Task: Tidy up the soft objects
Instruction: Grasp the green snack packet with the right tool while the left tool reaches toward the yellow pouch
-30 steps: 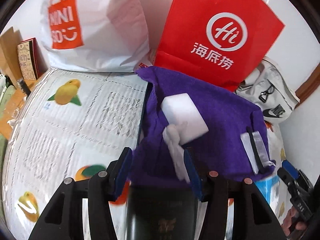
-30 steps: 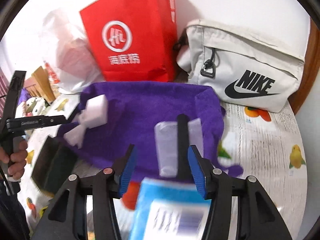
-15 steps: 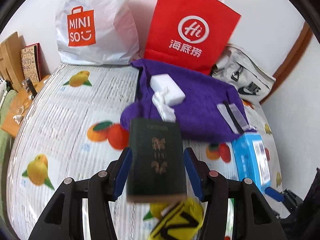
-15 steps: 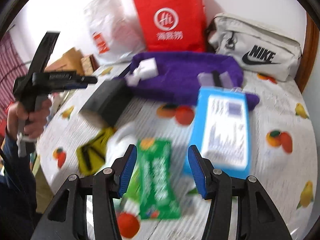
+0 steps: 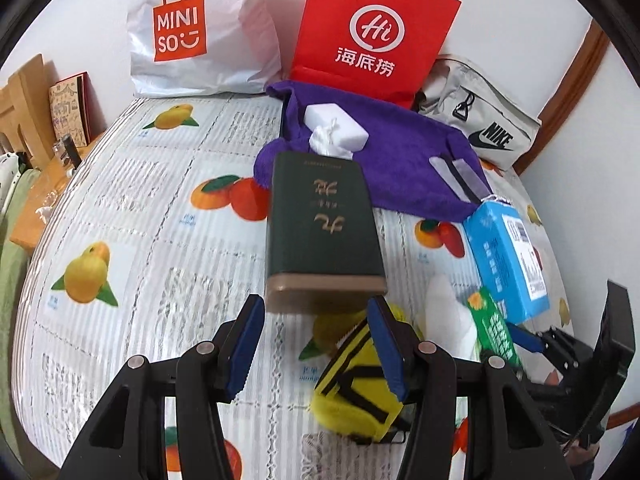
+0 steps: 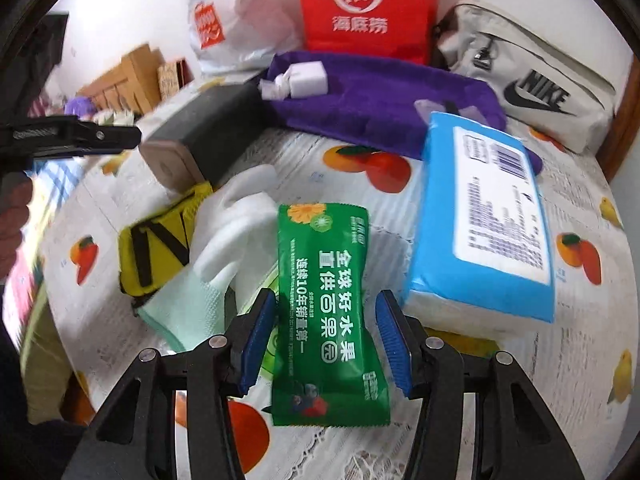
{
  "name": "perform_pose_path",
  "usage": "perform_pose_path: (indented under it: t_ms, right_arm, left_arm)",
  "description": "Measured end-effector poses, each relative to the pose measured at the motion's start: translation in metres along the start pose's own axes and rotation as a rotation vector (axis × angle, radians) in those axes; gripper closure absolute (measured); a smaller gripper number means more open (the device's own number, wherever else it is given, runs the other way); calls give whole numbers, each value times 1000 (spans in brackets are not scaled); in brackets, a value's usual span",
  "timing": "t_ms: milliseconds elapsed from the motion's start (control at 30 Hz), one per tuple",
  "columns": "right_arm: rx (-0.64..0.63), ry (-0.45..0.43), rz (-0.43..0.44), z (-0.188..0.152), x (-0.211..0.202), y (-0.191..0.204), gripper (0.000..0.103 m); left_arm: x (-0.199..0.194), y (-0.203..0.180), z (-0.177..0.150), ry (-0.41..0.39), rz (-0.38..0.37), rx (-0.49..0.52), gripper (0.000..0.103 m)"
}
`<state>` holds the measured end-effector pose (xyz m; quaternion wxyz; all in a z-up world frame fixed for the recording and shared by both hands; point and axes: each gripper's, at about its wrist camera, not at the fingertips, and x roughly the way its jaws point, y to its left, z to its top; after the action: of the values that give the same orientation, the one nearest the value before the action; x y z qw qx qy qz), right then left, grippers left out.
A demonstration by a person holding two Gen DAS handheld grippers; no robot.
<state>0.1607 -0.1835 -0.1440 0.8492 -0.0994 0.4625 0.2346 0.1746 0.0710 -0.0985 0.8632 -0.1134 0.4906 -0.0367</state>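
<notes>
My left gripper (image 5: pixel 320 340) is shut on the near end of a dark green book (image 5: pixel 320 224), held by the fingertips and tilted up above a yellow pouch with black stripes (image 5: pixel 356 392). My right gripper (image 6: pixel 326 336) points down over a green snack packet (image 6: pixel 324 300) lying between its jaws. The jaws are closing, and the pads do not visibly press the packet. A white glove (image 6: pixel 224 248) lies left of the packet and a blue tissue pack (image 6: pixel 484 232) lies to its right. A purple cloth (image 5: pixel 400 152) carrying a white sponge block (image 5: pixel 340 124) lies behind.
A red paper bag (image 5: pixel 372 28), a white plastic bag (image 5: pixel 192 28) and a grey Nike bag (image 6: pixel 532 80) stand along the back wall. Wooden items (image 5: pixel 24 92) sit off the table's left edge. The fruit-print tablecloth (image 5: pixel 132 216) covers the table.
Both grippers pulled back from the purple cloth toward the table's near side. The left brought the book out with it. The right came down over the green packet and its jaws narrowed.
</notes>
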Motion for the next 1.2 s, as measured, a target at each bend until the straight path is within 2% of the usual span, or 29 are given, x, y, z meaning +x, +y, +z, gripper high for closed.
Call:
perform_pose_path:
  t_ms: [100, 367, 533, 633, 733, 833, 1000, 1100, 1200]
  right_arm:
    - [-6, -24, 4, 3, -8, 3, 70]
    - [106, -132, 81, -1, -44, -5, 70]
    - [150, -159, 53, -16, -59, -10, 70]
    - [176, -172, 36, -28, -68, -13, 70]
    - [202, -171, 27, -42, -73, -17, 70]
    - [227, -163, 5, -55, -76, -20, 70]
    - [249, -152, -12, -73, -79, -28, 70]
    - [269, -149, -15, -79, -79, -34, 70]
    - [285, -148, -16, -81, -76, -40, 70]
  left_arm:
    - [-1, 0, -5, 2, 1, 3, 52]
    - [3, -2, -25, 17, -17, 37, 52]
    - [13, -2, -41, 40, -27, 57, 50]
    - [20, -8, -49, 57, -53, 83, 44]
    - [31, -21, -53, 67, -44, 134, 34]
    - [41, -33, -55, 79, -25, 188, 33]
    - [53, -49, -60, 99, 9, 291, 24]
    - [50, -52, -67, 104, -19, 325, 16]
    - [50, -58, -75, 103, -10, 381, 14]
